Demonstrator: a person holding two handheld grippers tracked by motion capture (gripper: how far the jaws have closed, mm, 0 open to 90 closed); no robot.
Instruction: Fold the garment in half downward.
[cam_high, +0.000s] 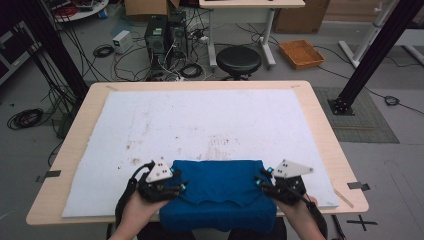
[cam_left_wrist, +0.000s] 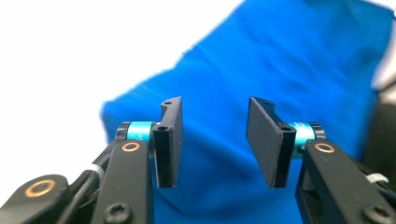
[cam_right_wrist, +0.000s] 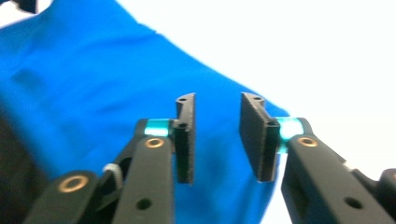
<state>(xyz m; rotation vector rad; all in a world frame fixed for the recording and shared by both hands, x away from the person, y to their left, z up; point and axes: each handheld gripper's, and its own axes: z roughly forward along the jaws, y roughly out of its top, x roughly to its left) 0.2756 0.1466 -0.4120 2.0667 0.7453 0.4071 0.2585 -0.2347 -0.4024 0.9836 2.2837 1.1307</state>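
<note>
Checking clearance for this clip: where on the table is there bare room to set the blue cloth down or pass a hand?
The white mat lies bare from the blue cloth to the table's far edge. Bare strips also flank each hand. It is crowded at the near edge, where the left gripper and right gripper flank the cloth, jaws open.

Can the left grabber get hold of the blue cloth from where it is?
Probably yes: the left gripper is open right over the blue cloth, nothing between.
</note>
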